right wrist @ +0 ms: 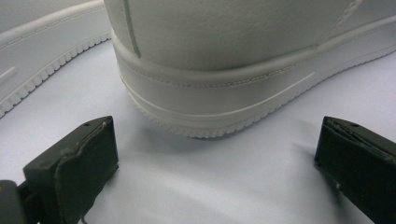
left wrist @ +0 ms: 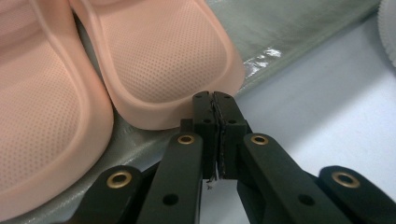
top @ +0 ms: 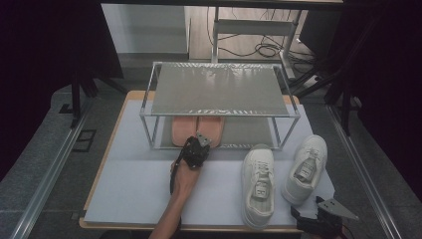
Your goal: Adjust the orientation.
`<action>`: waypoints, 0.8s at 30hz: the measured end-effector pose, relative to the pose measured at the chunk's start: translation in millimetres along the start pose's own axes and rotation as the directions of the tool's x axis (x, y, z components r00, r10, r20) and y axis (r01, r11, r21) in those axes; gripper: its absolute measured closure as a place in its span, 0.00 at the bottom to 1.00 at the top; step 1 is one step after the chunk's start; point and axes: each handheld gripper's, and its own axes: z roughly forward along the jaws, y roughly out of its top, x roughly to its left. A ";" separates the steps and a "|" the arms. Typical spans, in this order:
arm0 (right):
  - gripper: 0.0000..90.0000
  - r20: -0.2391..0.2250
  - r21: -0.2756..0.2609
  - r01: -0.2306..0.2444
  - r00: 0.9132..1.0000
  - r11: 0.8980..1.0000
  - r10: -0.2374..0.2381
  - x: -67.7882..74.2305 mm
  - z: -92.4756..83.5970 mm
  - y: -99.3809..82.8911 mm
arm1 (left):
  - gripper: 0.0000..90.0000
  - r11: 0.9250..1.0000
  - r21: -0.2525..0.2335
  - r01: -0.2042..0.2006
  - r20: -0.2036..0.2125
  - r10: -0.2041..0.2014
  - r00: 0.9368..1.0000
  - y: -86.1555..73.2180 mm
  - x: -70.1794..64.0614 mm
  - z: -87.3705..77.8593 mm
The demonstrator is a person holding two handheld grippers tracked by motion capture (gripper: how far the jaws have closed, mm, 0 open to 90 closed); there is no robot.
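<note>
On the rack's [top: 149,127] lower shelf, a pair of pink slippers [top: 197,130] lies side by side. The left tool [left wrist: 215,100] is clenched with nothing between its jaws, its tips just beside one slipper's heel edge. Right of it, two white sneakers [top: 259,185] rest on the worktop [top: 129,184]. The right tool [right wrist: 215,154] is released, just behind one sneaker's heel.

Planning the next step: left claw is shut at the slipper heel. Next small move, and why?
Probably a short push forward: the shut left claw sits at the heel of the right slipper, which still overhangs the rack's lower shelf. The right claw waits open behind a sneaker.
</note>
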 end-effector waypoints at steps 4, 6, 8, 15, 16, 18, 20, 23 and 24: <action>0.00 0.000 0.000 0.000 1.000 1.000 0.000 0.0 0.0 0.0 | 0.98 1.000 0.013 -0.001 0.001 0.001 1.000 1.7 2.2 3.5; 0.00 0.000 0.000 0.000 1.000 1.000 0.000 0.0 0.0 0.0 | 0.98 1.000 0.009 0.006 0.000 -0.006 1.000 2.0 1.8 4.6; 0.00 0.000 0.000 0.000 1.000 1.000 0.000 0.0 0.0 0.0 | 0.98 1.000 0.010 0.006 0.003 -0.006 1.000 2.5 2.4 5.7; 0.00 0.000 0.000 -0.001 1.000 1.000 0.001 0.0 0.0 0.0 | 0.95 1.000 0.015 0.012 0.018 -0.012 1.000 3.6 3.7 3.0; 0.00 -0.001 0.000 -0.001 1.000 1.000 0.001 0.0 0.0 0.0 | 0.94 1.000 0.006 0.022 0.029 -0.022 0.999 3.8 3.8 -0.4; 0.00 -0.001 0.000 0.000 1.000 1.000 0.000 -0.1 0.0 0.0 | 0.93 1.000 0.002 0.021 0.031 -0.021 0.999 3.8 3.6 -2.4; 0.00 -0.001 0.000 0.000 1.000 1.000 0.000 -0.1 0.0 0.0 | 0.91 1.000 -0.007 0.021 0.037 -0.021 0.999 3.4 2.2 -8.8; 0.00 0.000 0.000 0.000 1.000 1.000 0.000 -0.1 0.0 0.0 | 0.86 1.000 -0.011 0.018 0.048 -0.018 0.999 2.9 1.6 -15.0; 0.00 0.000 0.000 0.000 1.000 1.000 0.000 -0.1 0.0 0.0 | 0.84 1.000 -0.011 0.018 0.048 -0.018 0.999 2.9 1.6 -15.0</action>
